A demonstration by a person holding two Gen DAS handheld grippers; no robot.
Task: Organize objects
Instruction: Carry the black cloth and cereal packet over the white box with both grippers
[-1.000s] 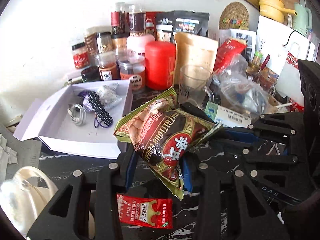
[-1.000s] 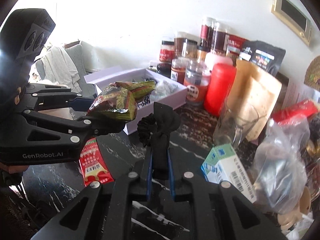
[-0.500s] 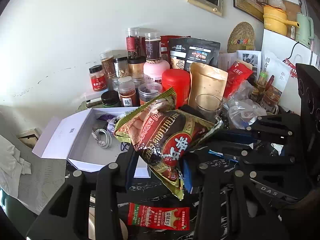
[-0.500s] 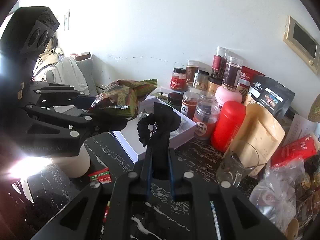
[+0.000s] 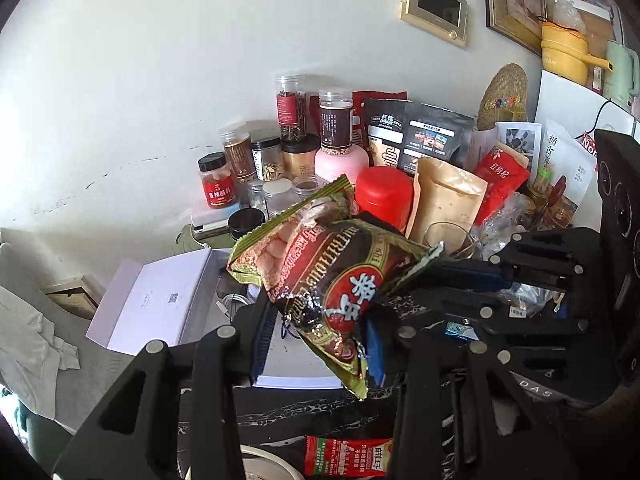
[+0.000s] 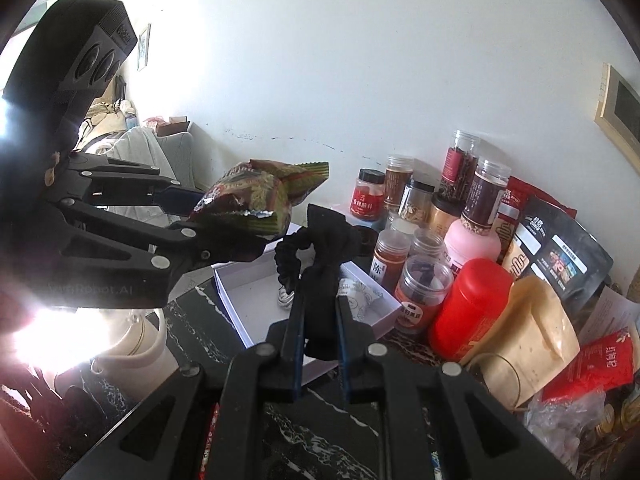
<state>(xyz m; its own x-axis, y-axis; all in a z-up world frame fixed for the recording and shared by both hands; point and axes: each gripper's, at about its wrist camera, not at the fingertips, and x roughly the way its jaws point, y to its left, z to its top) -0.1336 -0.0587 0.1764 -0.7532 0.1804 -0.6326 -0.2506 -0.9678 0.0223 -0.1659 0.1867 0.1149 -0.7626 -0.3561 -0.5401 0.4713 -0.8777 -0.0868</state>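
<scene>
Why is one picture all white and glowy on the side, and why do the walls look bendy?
In the right wrist view, strong glare washes out the lower left beside the cream kettle and dims the left tongs. The left wrist view is evenly lit, so the snack bag reads sharply. Both views are fisheye: edges curve, corners go black.

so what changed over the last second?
Both grippers rose off the counter: left gripper with the snack bag, right gripper with the black scrunchie. The white box now sits lower in view. Both grips unchanged; nothing released.
</scene>
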